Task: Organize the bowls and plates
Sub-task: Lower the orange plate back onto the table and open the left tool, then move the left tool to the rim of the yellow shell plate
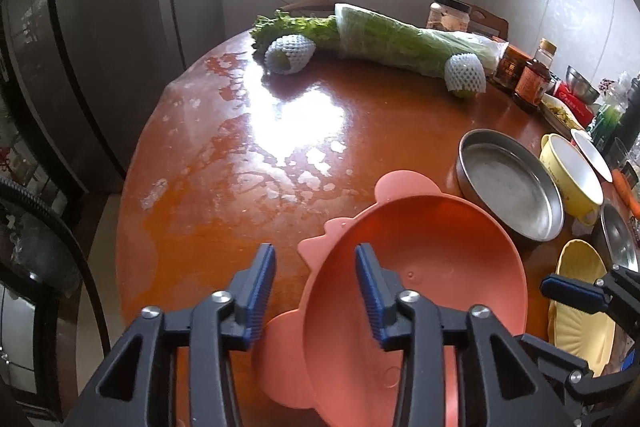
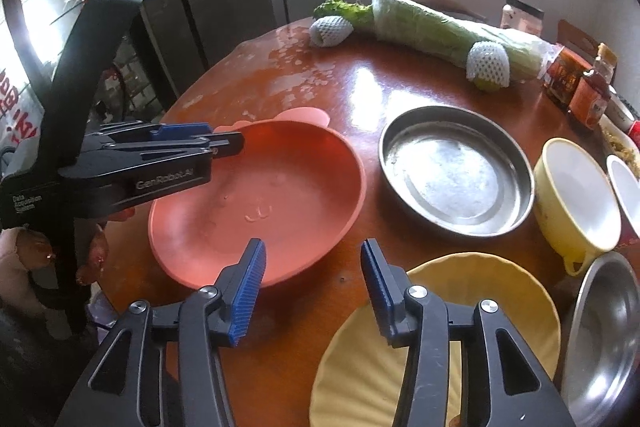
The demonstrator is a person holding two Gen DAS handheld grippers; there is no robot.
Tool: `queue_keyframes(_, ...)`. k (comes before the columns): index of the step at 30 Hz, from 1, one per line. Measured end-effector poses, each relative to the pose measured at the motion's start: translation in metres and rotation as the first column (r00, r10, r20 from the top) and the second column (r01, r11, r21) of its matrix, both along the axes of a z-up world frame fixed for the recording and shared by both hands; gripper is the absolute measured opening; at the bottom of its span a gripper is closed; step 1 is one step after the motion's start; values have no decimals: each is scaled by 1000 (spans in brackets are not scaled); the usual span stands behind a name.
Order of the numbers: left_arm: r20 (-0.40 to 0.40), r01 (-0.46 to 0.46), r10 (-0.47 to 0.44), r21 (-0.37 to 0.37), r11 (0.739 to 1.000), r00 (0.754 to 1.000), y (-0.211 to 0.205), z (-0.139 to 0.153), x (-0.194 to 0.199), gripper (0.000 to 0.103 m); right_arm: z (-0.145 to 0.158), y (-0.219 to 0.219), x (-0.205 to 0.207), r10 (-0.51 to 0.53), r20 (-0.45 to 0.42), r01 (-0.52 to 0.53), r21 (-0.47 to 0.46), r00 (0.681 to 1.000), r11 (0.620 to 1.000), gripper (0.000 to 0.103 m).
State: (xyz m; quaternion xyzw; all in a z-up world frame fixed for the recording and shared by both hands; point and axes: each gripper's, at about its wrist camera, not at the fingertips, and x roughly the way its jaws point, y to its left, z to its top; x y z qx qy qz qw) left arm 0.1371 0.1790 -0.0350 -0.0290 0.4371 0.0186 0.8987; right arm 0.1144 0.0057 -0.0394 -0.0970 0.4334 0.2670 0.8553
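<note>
A pink bear-shaped plate (image 1: 420,267) (image 2: 272,195) lies on the round wooden table (image 1: 248,147). My left gripper (image 1: 316,279) is open, its right finger over the plate's inside and its left finger outside the rim; it also shows in the right wrist view (image 2: 200,143). My right gripper (image 2: 312,275) is open and empty above the table between the pink plate and a yellow scalloped plate (image 2: 460,307) (image 1: 580,315). A steel round pan (image 2: 456,167) (image 1: 512,187), a yellow bowl (image 2: 576,195) (image 1: 572,171) and a steel bowl (image 2: 608,331) stand to the right.
A wrapped cabbage (image 1: 404,39) and two foam-netted fruits (image 1: 288,55) (image 1: 466,73) lie at the table's far side. Jars and bottles (image 1: 532,79) crowd the far right. A white dish (image 2: 626,187) sits past the yellow bowl. A fridge (image 1: 100,47) stands to the left.
</note>
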Motion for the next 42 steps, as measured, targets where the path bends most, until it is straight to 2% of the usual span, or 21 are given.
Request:
queue_keyframes(4,36,-6,6,11,1000,999,-1,12,-9,52,4,-4,-1,-3,17,3,6,1000,1000,57)
queue_keyframes(7,60,-8,6,24,1000,998,-5,20,-16,60,9,-6,-3,-6,45,6,5,999,1000,58)
queue_keyframes(15,117,-15,12,29,999,993,-23,41,-35,63,23,-20,-14,-32,140,34,-11,990,999,58)
queue_keyframes(19,141,3,-6,25,1000,990,-36,50,-44,70,30,-36,-18,-74,151,71,22,986,997,62)
queue_keyframes(21,152,15,-19,28,999,988,-43,54,-49,71,33,-44,-20,-93,157,89,28,983,996,62)
queue_keyframes(25,163,35,-39,27,999,986,-56,59,-56,71,38,-62,-25,-146,177,142,38,973,989,73)
queue_keyframes(42,213,85,-91,38,996,973,-102,78,-75,80,64,-116,-50,-268,248,252,96,931,963,74)
